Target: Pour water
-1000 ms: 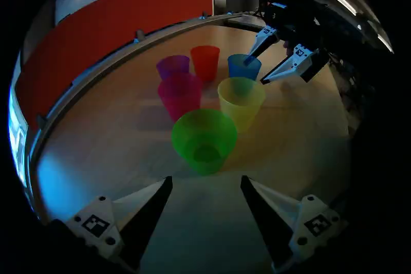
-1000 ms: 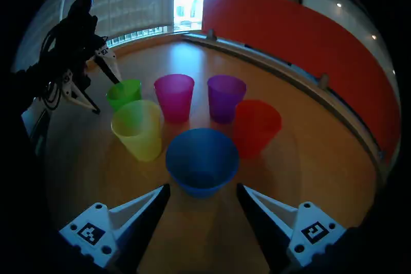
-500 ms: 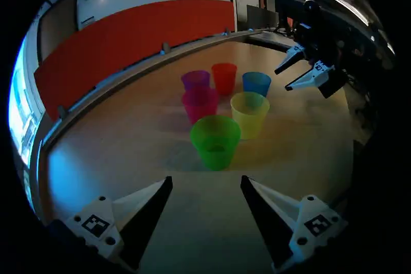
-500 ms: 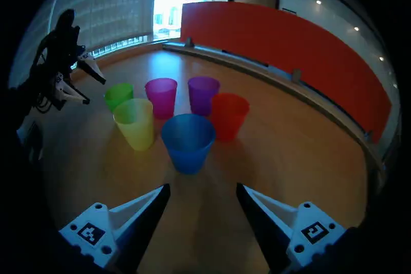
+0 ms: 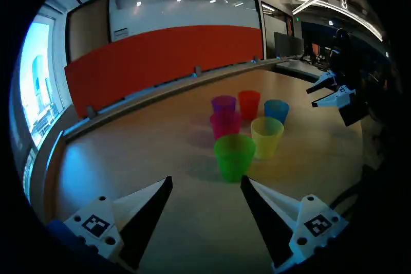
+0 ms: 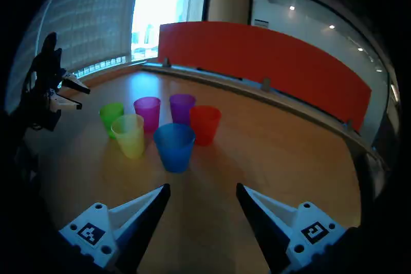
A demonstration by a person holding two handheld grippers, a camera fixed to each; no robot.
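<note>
Backing off on both sides: my left gripper (image 5: 205, 177) has pulled well clear of the green cup (image 5: 234, 157), my right gripper (image 6: 202, 185) of the blue cup (image 6: 174, 147). More bare desk (image 5: 128, 161) lies between now.

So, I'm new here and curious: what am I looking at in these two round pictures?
No robot here: these are two handheld two-finger tools, each carrying a camera looking along its fingers. One picture is from the left gripper, the other from the right gripper; each also shows the other tool farther off. On the wooden table stand six plastic cups in a cluster: green, yellow, pink, purple, red, blue. Both tools are open and hold nothing.
</note>
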